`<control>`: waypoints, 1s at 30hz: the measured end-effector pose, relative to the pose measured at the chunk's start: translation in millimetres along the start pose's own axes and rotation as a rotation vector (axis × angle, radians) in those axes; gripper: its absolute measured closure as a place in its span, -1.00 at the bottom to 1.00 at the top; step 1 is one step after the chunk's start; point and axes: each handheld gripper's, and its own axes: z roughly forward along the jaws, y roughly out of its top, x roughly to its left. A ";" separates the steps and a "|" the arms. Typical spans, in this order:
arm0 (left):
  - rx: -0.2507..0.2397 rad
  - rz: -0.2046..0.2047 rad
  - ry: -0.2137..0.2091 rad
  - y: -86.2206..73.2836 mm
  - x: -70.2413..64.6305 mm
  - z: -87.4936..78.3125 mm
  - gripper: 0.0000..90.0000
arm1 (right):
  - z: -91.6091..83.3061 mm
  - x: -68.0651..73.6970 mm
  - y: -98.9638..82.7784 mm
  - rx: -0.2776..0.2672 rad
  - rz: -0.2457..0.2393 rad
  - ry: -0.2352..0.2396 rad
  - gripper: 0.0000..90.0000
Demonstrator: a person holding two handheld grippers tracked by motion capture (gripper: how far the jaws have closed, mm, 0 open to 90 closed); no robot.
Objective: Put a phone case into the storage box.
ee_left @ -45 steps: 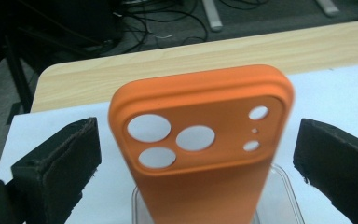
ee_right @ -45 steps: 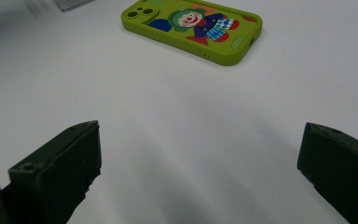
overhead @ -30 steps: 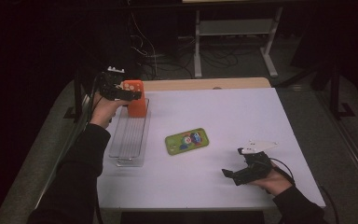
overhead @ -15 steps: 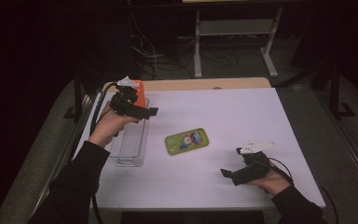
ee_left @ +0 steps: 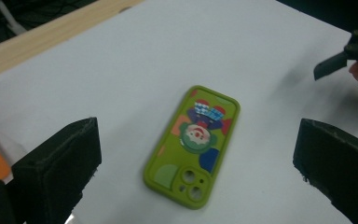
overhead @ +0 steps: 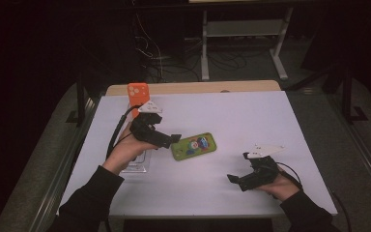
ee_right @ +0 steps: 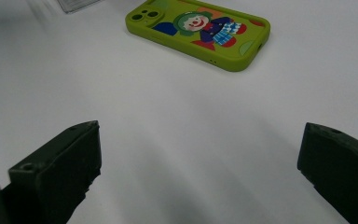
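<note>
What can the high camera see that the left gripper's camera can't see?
The high view takes in the orange phone case standing at the table's far left, the clear rack under the left hand, both sleeves, the right gripper with its grey plate, and the dark floor beyond the table.

The left gripper view gives the close-up: the left gripper with its two black jaws wide apart, and the clown picture and camera holes on the green phone case.

Both show the green phone case lying flat on the white table.
</note>
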 end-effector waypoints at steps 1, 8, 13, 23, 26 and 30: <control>0.001 0.000 -0.006 -2.5 -2.7 2.4 -0.99 | -0.1 0.1 -0.2 0.001 -0.003 0.002 -1.00; 0.022 0.017 -0.022 -13.1 -19.8 24.7 -0.96 | -2.0 2.2 -1.0 -0.003 -0.011 -0.002 -1.00; 0.023 0.004 -0.030 -14.0 -25.2 34.7 -0.85 | -3.4 4.5 -1.2 -0.001 -0.018 -0.001 -1.00; 0.038 -0.020 0.018 -9.2 -16.8 57.5 -0.29 | -2.8 3.1 -1.4 0.002 -0.016 -0.002 -1.00; 0.041 -0.034 0.035 -7.4 -11.9 66.4 -0.06 | -2.2 3.1 -1.9 0.009 -0.013 0.000 -1.00; 0.044 -0.062 0.049 -4.6 -4.2 79.3 0.23 | -2.5 3.2 -2.3 0.008 -0.012 0.001 -1.00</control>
